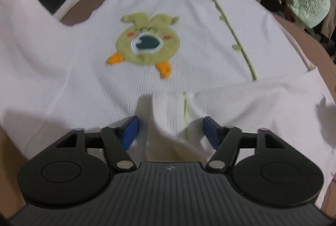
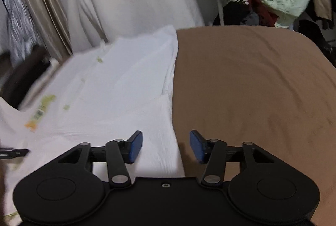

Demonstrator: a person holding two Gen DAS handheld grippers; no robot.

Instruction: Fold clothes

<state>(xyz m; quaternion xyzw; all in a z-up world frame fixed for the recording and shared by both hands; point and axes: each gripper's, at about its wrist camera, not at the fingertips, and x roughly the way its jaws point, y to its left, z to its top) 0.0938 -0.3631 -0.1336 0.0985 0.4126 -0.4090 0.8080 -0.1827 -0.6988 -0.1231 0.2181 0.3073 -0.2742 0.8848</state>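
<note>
Lengthwise, white sweater (image 1: 88, 70) runs away from left tongs (image 1: 170, 131).

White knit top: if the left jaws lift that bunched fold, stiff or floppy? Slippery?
Likely floppy: the white knit top already humps into a soft ridge between the open left gripper. Ribbed weave suggests decent grip. Probably drags on the brown cover rather than sliding.

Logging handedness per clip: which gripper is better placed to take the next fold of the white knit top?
Left gripper: open, a raised fold of the white knit top between its fingers. Right gripper only straddles the top's edge.
</note>
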